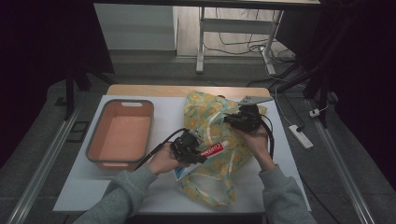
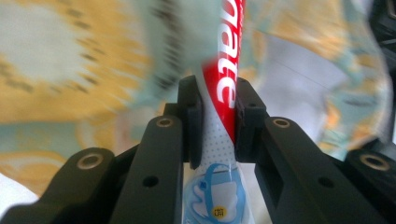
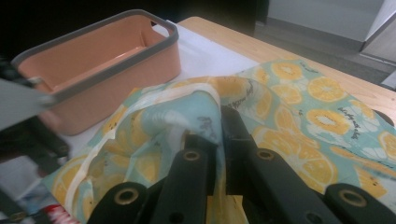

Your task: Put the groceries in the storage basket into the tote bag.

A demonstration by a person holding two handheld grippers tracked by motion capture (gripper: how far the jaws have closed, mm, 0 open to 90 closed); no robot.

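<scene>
A red and white toothpaste tube (image 1: 211, 150) lies across the mouth of a lemon-print cloth bag (image 1: 212, 119) on the white mat. My left gripper (image 1: 192, 150) is shut on the tube's lower end; in the left gripper view the tube (image 2: 223, 98) is pinched between the two pads, and the bag cloth (image 2: 70, 60) is blurred behind. My right gripper (image 1: 233, 119) is shut on the bag's upper edge and holds it lifted. In the right gripper view the cloth rim (image 3: 205, 109) is clamped between the jaws.
An empty orange basin with a grey rim (image 1: 120, 133) stands on the left of the mat, also in the right gripper view as the basin (image 3: 100, 58). The wooden table edge (image 1: 187, 90) runs behind. A power strip (image 1: 301, 136) lies on the floor at right.
</scene>
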